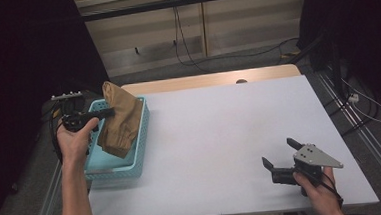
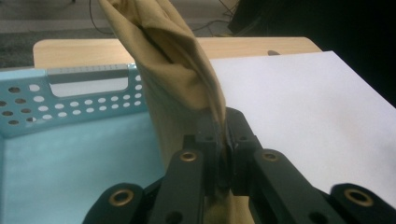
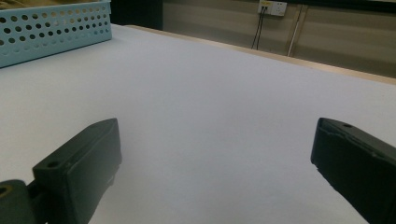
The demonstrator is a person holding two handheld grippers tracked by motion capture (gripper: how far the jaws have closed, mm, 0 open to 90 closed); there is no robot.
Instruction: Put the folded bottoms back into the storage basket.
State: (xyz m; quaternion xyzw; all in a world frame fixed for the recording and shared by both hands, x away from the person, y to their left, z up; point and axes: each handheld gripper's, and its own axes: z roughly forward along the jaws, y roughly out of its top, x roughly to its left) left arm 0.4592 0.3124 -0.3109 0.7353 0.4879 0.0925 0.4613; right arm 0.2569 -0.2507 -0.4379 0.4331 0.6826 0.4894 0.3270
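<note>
A tan cloth (image 1: 120, 118) hangs over a light blue perforated basket (image 1: 141, 140) at the table's left side. My left gripper (image 1: 109, 112) is shut on a fold of this cloth, which hangs lifted above the basket floor. In the left gripper view the cloth (image 2: 173, 70) rises between the closed jaws of the left gripper (image 2: 223, 140), with the basket wall (image 2: 70, 102) behind. My right gripper (image 1: 279, 154) rests low over the white table surface at the front right, open, with nothing between its fingers (image 3: 84, 158).
A white sheet (image 1: 230, 135) covers the table, with a wooden strip (image 1: 212, 79) along its far edge. The basket's corner (image 3: 51, 28) sits far left in the right gripper view. Cables and a wall socket (image 3: 273, 7) lie beyond the table.
</note>
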